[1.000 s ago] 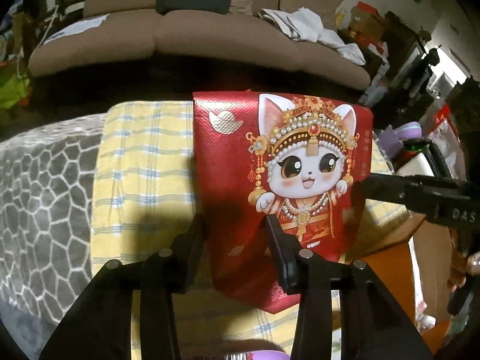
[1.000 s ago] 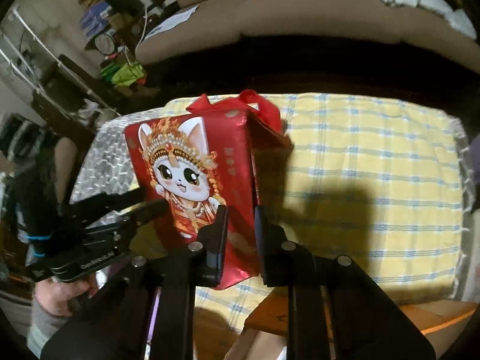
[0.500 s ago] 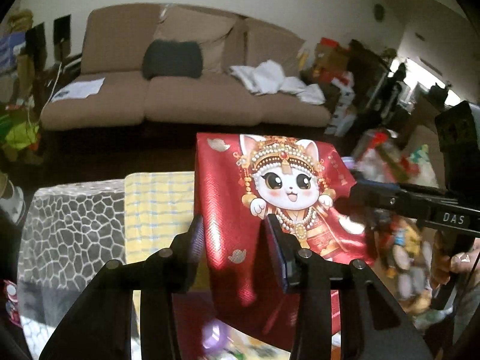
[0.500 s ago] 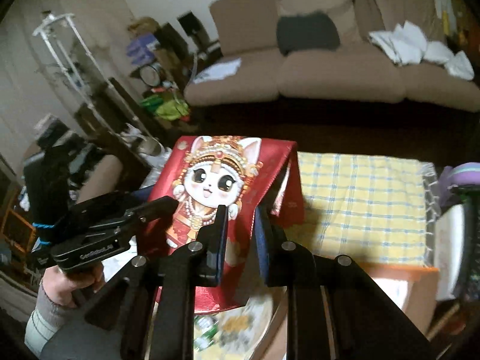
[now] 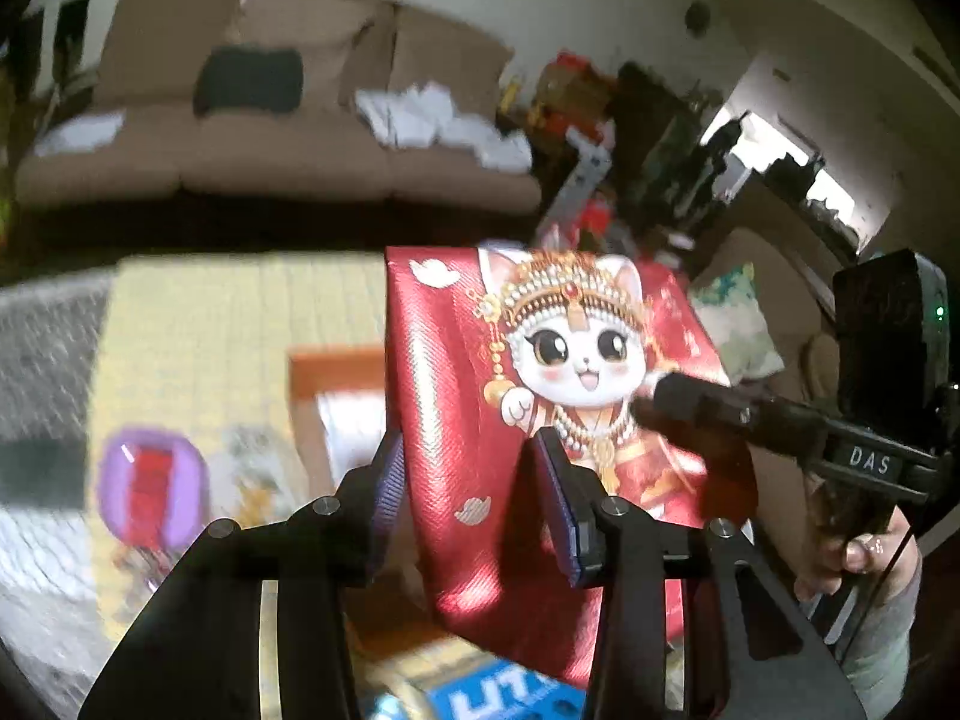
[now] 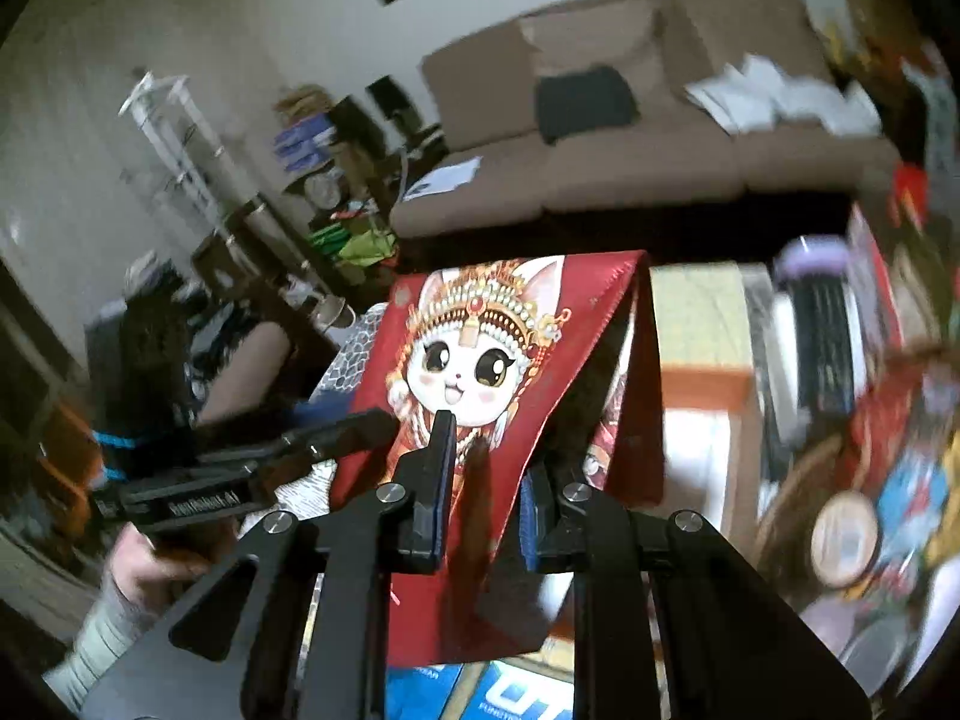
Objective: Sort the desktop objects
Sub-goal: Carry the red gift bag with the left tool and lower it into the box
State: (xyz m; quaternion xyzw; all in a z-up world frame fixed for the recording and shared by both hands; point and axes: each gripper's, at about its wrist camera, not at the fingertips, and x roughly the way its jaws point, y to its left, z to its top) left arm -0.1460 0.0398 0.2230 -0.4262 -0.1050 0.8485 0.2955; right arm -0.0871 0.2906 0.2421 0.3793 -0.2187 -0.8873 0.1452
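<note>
bag: we had the red gift bag (image 5: 456, 420) up in the air between both grippers, well above the cluttered desktop, cat print facing us

left gripper: the left gripper (image 5: 465, 483) was pinching the bag's near-left edge, jaws part spread with the folded red panel between the pads

right gripper: the right gripper (image 6: 483, 477) was pressed nearly together on the bag's near-right side, red paper sandwiched in the narrow gap

why two grips: our guess, the bag's floppy and flat-ish, so one pinch per side kept it from swinging or folding while it got carried

underneath: blurry stuff below, a purple lidded container (image 5: 153, 483) near left, a blue box (image 5: 492, 699) right under the bag's bottom edge, an orange-rimmed tray (image 5: 336, 360) further back

far side: yellow checked cloth (image 5: 240, 312) looked mostly bare, probably the easiest landing spot

room to move: plenty of open air around the bag; the right side was crowded with a round tin (image 6: 846, 540) and a dark bottle with a purple cap (image 6: 816, 324), so we'd steer clear of that

blur: background was smeared, so exact gaps down there we couldn't tell
</note>
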